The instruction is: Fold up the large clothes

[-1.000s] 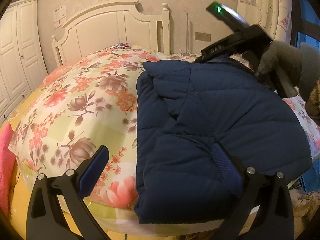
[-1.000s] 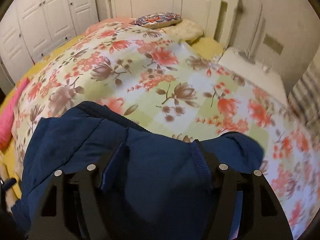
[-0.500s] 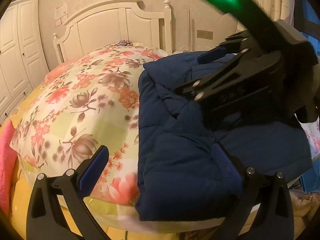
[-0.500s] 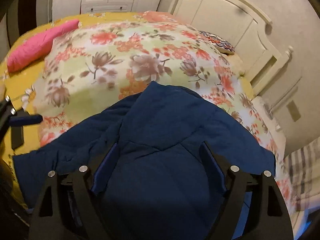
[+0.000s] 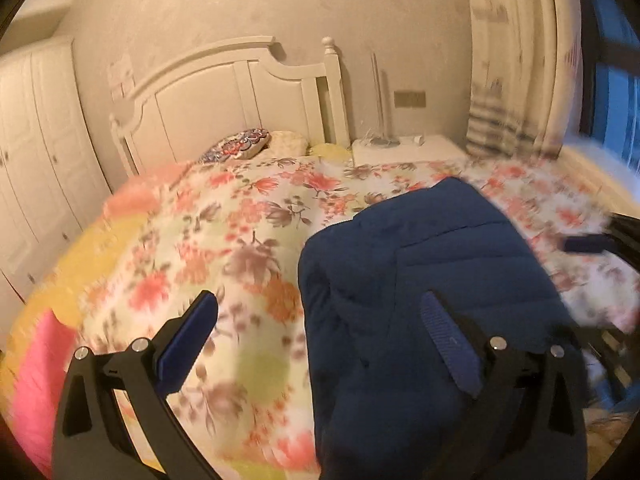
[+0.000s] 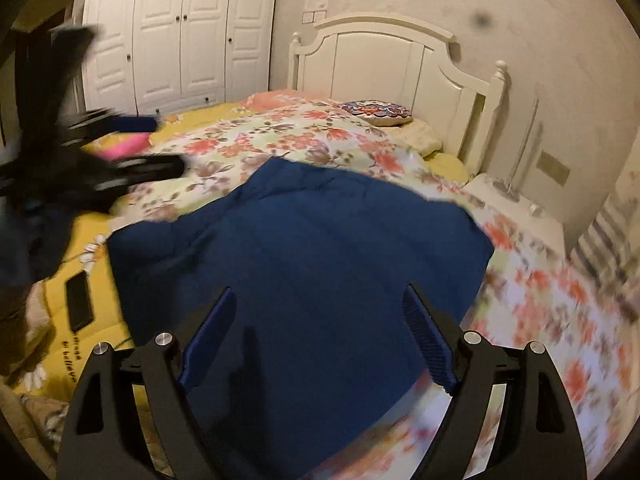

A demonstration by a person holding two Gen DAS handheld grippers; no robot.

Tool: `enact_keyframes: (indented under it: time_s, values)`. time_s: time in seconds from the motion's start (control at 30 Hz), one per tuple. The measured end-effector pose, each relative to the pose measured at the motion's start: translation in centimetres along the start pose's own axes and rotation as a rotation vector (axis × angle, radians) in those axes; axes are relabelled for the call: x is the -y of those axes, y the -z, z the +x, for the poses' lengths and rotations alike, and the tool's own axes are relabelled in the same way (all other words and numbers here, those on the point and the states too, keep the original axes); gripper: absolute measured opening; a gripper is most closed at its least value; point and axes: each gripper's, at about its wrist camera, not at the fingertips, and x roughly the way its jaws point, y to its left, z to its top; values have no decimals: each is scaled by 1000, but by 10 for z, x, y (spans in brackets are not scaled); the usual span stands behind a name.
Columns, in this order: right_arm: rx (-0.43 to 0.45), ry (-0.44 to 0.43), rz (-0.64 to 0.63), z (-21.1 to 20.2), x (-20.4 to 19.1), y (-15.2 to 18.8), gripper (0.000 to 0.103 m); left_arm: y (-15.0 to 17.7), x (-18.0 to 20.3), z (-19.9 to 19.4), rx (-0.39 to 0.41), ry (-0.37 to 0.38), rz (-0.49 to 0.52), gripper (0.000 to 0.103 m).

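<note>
With the folded navy jacket (image 6: pixel 304 272) lying across the lower middle of my right view on the floral quilt (image 6: pixel 288 140), my right claw (image 6: pixel 316 336) is opening with nothing held, my left claw (image 5: pixel 320 344) gapes empty, so I should lift clear without snagging the fold.

Both hand-held grippers (image 5: pixel 316 320) (image 6: pixel 320 320) aloft, jaws apart, right's opening

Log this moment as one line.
puffy navy quilted jacket: folded on floral quilt | left gripper: open, empty | right gripper: opening, empty
</note>
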Motion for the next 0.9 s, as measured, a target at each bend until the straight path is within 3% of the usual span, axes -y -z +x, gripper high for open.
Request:
enact_keyframes:
  time_s: [0.13,0.2,0.27,0.33,0.5,0.7,0.9]
  values:
    - [9,-18,-14,-5,-15,23,80,15,33,48,-85,-63,89,101]
    - [-45,-46,4,13,-17,39,81,32,34,54,-35,-75,66,101]
    - [6,-82,47,19,-12,53,81,40,26,57,-52,-39,-8,101]
    - [3,-93,51,18,-10,53,81,45,17,58,-67,-7,-51,101]
    - [-12,-86,74,10,-8,45,83,41,15,55,-77,-15,-29,101]
    - [19,-69,236,-7,25,52,91,43,10,57,-94,23,-61,101]
    - [-15,-72,347,-3,40,57,93,47,6,50,-101,37,-63,101]
